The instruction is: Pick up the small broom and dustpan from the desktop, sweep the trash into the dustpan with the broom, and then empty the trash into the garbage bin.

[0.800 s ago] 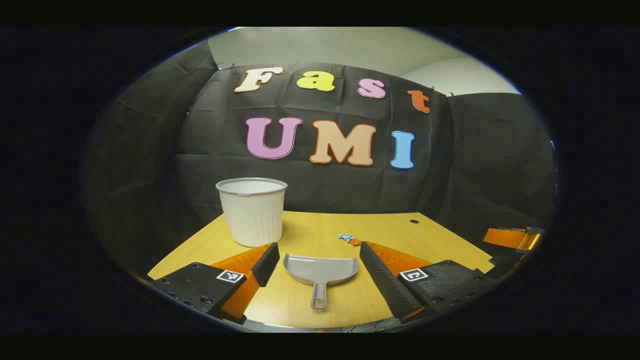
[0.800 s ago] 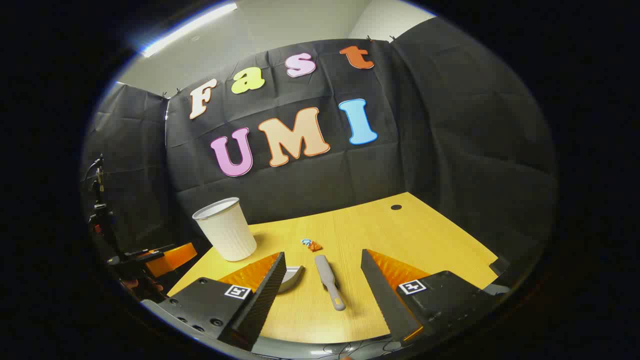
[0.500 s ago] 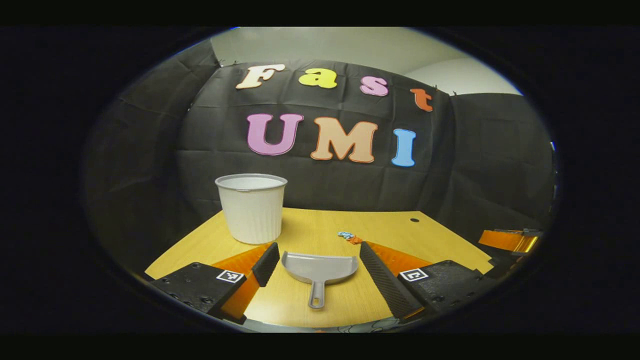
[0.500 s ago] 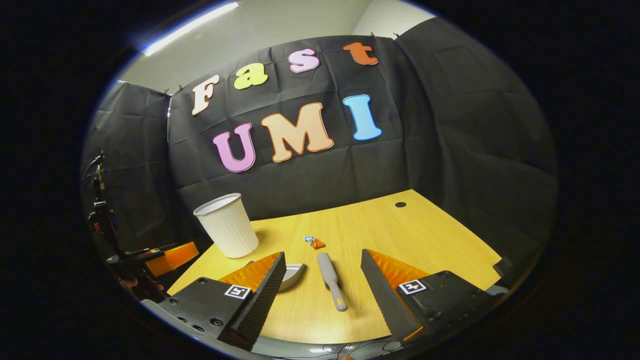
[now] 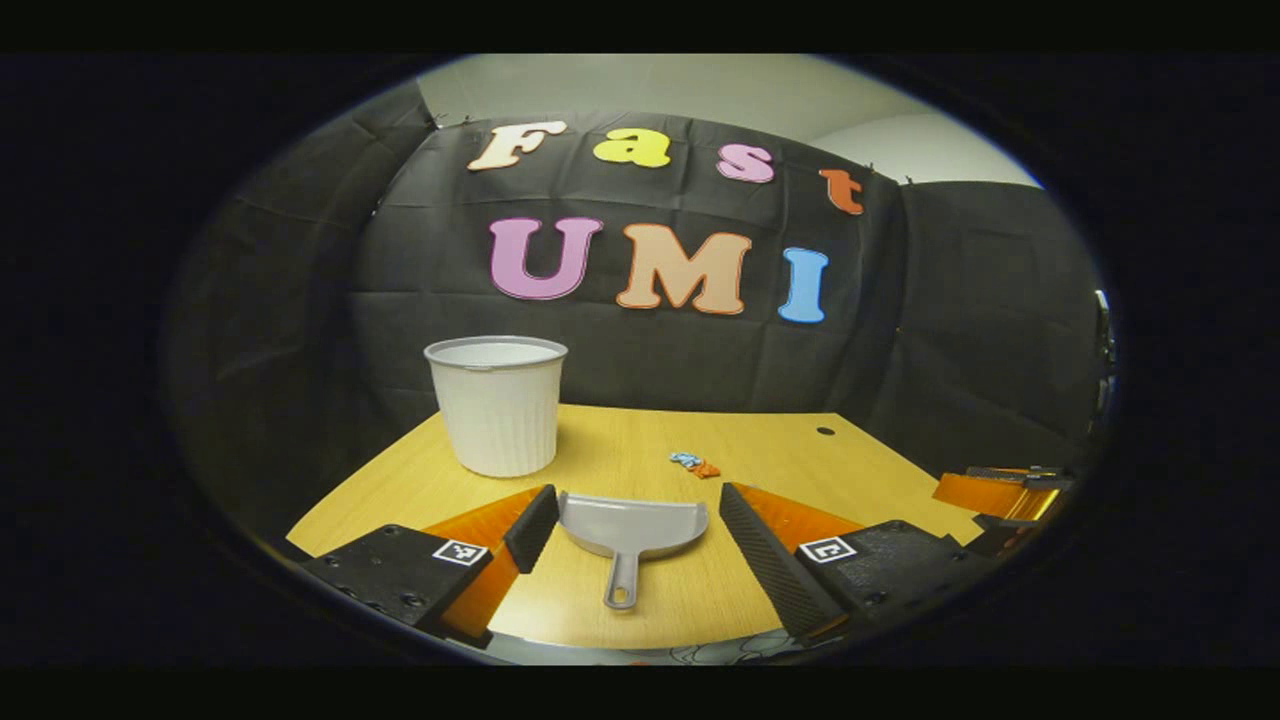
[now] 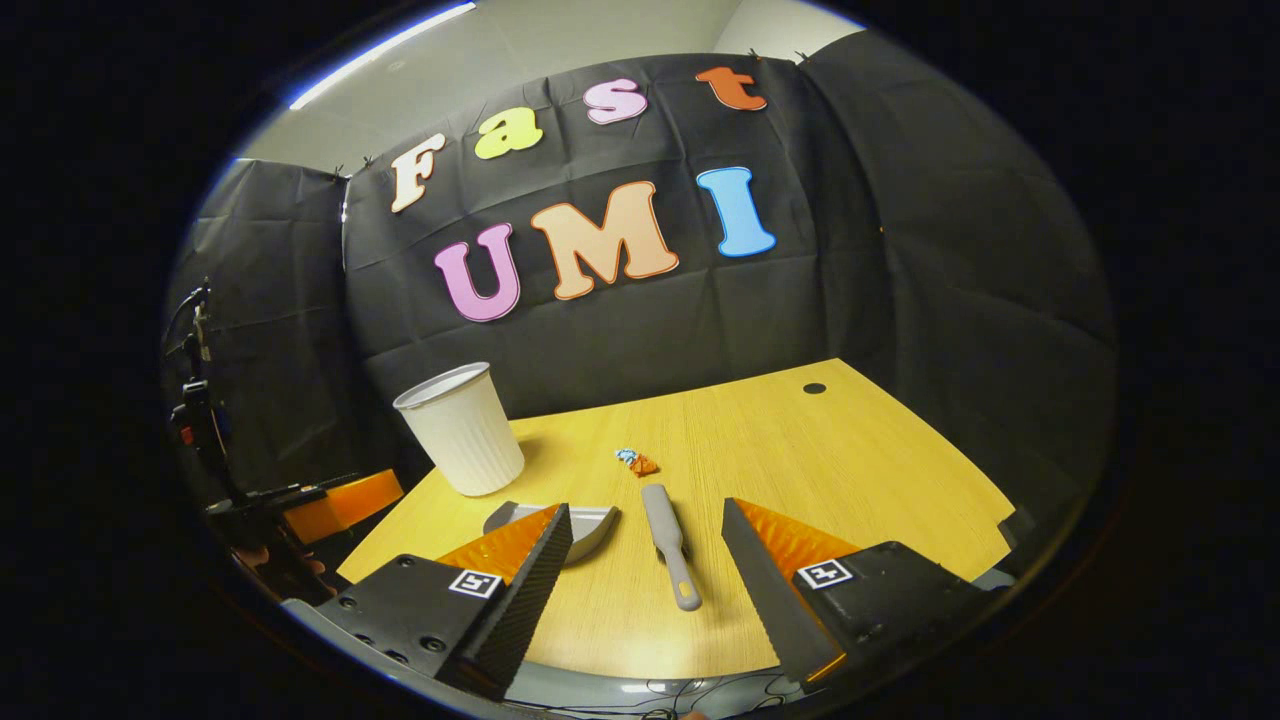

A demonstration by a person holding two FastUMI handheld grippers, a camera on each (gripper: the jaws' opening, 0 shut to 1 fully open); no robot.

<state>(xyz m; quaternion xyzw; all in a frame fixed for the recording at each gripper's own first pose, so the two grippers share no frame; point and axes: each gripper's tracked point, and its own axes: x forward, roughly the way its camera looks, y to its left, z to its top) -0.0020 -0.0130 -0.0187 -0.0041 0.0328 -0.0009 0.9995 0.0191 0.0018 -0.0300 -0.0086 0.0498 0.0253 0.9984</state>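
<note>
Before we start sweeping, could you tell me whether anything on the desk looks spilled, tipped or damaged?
Nothing stands out: the bin stands upright, the dustpan and broom lie flat, and the trash sits in one small clump.

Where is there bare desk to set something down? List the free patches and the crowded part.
Free: the desk right of the broom, out to the cable hole. Crowded: the near left, where bin, dustpan, broom and trash cluster.

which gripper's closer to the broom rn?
Right. The right gripper is open with the broom lying on the desk between its fingers, untouched. The left gripper is open over the dustpan, off to the broom's left.
</note>
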